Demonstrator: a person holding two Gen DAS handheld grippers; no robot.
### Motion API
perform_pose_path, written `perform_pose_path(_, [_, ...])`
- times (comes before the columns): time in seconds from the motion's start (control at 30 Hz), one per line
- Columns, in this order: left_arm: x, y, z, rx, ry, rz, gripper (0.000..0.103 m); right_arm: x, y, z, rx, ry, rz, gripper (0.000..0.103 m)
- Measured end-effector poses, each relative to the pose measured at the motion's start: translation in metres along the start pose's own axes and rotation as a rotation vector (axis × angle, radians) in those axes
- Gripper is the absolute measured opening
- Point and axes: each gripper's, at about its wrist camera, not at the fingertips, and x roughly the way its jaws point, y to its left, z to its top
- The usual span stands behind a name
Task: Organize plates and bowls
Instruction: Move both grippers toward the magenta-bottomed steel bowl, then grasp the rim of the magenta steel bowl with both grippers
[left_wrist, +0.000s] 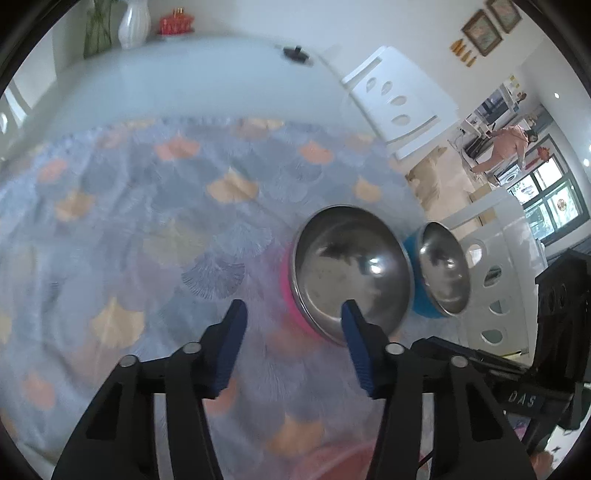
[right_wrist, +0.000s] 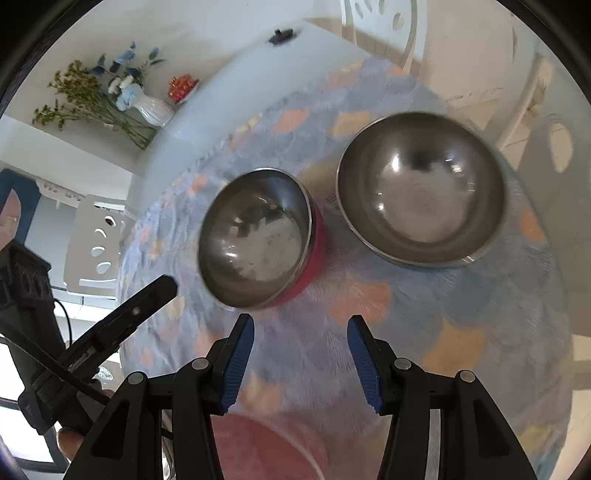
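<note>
Pink-sided steel bowl (right_wrist: 256, 240) beside blue-sided steel bowl (left_wrist: 441, 275) on patterned cloth (left_wrist: 147, 221) over worktop (left_wrist: 166, 81), left gripper (left_wrist: 291, 314) and right gripper (right_wrist: 301, 328) both spread wide, holding nothing, near pink bowl.

White letters reading "DAS" are showing on the black body of the right gripper (left_wrist: 524, 398), sitting at about four o'clock in the left wrist view.
</note>
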Motion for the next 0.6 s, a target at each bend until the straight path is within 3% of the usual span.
perform_pose_path(0.4, [0.056,0.001,0.014,0.006,0.085,-0.030,0.038,0.040,-0.006,0.031,0.010,0.015,0.001,0.051])
perform_pose_path(0.53, [0.065,0.003,0.015,-0.011,0.100,-0.054,0.027,0.048,-0.006,0.033,0.004,0.024,0.005,0.050])
perform_pose_path(0.6, [0.067,0.002,0.015,-0.006,0.102,-0.063,0.022,0.050,-0.006,0.033,-0.003,0.022,0.005,0.035])
